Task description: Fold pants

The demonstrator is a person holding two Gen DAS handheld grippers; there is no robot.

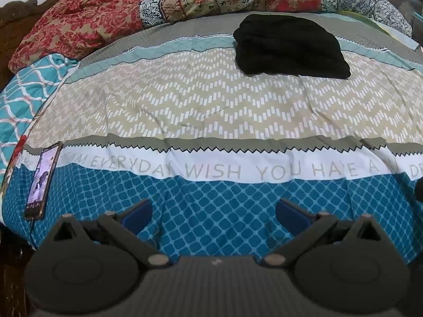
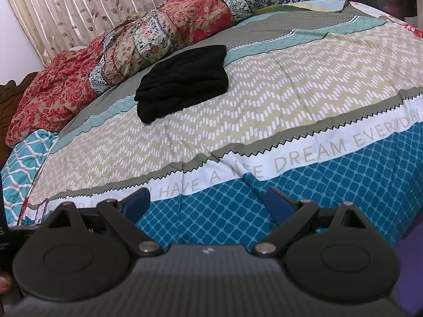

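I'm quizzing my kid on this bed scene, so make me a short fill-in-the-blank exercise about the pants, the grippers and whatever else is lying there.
1. The folded pants on the bedspread are ____ in colour.
2. Both the left gripper and the right gripper have their jaws ____.
3. In the left wrist view, the phone lies near the bed's ____ edge.
4. The word printed right after DREAM on the bedspread is ____.

Missing words: black; open; left; EVERYDAY
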